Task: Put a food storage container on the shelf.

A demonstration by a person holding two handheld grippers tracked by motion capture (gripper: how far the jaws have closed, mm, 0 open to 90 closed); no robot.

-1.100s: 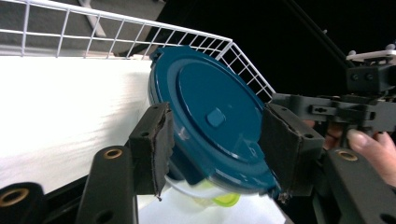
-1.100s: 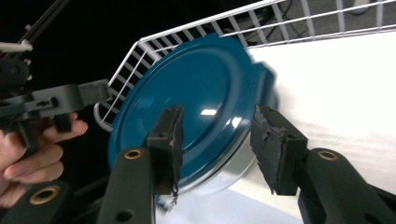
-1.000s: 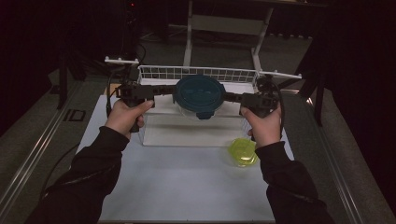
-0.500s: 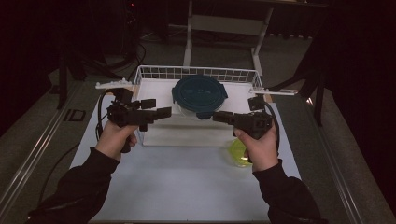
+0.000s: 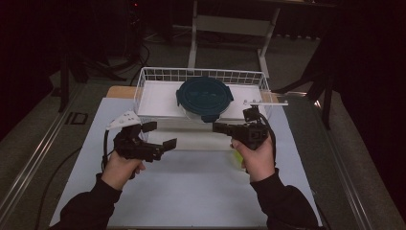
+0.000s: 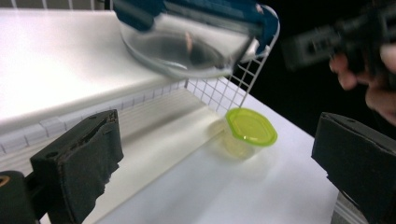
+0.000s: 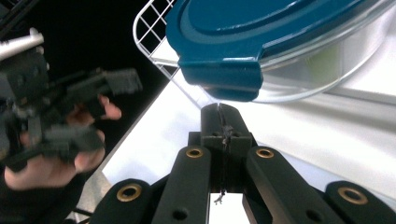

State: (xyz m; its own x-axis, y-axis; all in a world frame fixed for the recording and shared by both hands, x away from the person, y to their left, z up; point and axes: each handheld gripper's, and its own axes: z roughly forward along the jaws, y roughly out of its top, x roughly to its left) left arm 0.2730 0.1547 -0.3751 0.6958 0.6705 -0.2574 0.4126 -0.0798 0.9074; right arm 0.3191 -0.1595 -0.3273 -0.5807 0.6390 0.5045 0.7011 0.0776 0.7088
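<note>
Glass container w/ blue lid (image 5: 204, 97) sits in the white wire basket (image 5: 143, 79) at the back of the bench (image 5: 191, 191), lid on, one blue latch tab facing the person. Small green-lidded cup (image 6: 251, 127) stands on the bench just outside the basket's front corner, near the right hand.

Step in hand looks like going for the green cup. To do it well: come in level w/ jaws wide, straddle the cup low on its wall, not the lid rim; keep clear of the basket wire.

Left hand-held gripper (image 5: 159, 136) is wide open, empty, pointing right toward the cup. Right hand-held gripper (image 5: 221, 128) has jaws closed together, holding nothing, pointing left just in front of the basket. Forearms low, both hands apart.
</note>
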